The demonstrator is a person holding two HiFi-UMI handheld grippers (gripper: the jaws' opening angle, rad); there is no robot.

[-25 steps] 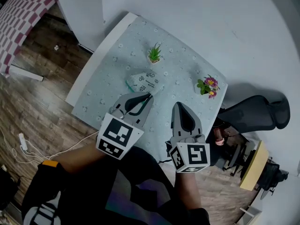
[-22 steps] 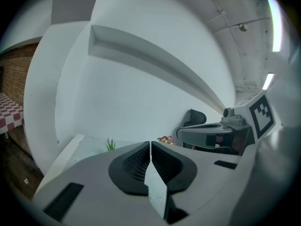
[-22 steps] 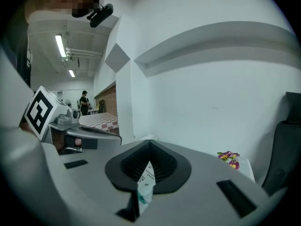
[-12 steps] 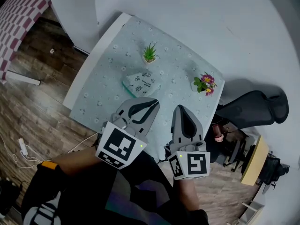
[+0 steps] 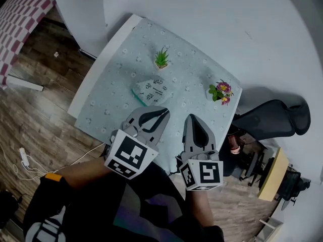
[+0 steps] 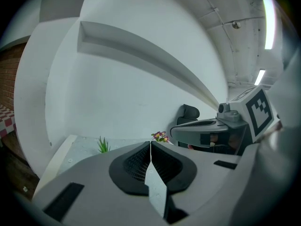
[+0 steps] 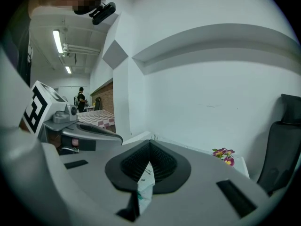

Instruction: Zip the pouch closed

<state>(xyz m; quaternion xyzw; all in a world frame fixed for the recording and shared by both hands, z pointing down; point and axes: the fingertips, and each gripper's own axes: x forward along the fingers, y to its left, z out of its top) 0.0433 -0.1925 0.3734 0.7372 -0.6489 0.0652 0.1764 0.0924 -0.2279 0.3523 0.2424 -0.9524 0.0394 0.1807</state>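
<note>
Nearest the person, both tongs had drawn back from the middle of the worktop toward its near edge. The left tongs (image 5: 162, 112) were closed tip to tip with nothing held. A second earlier their tips had been at the pouch's near edge. Half a second earlier they were already clear of it, and there had been little movement since. The right tongs (image 5: 191, 118) stood just beside them, likewise closed and empty. Their own view showed the pads meeting at the tip, with only a sliver of printed pouch seen through the slot behind.

Beyond the tips and apart from both, the pouch (image 5: 151, 91) lay flat on the pale worktop (image 5: 108, 92) with its teal edge to the left, in much the same place as before. Whether its zip had run fully home was too small to tell. The release and retreat suggested the closing pull was over, or at least paused.

Farther off stood a small green plant (image 5: 161, 58) and, to the right, a flowering plant (image 5: 222, 91), both apart from the pouch.
</note>
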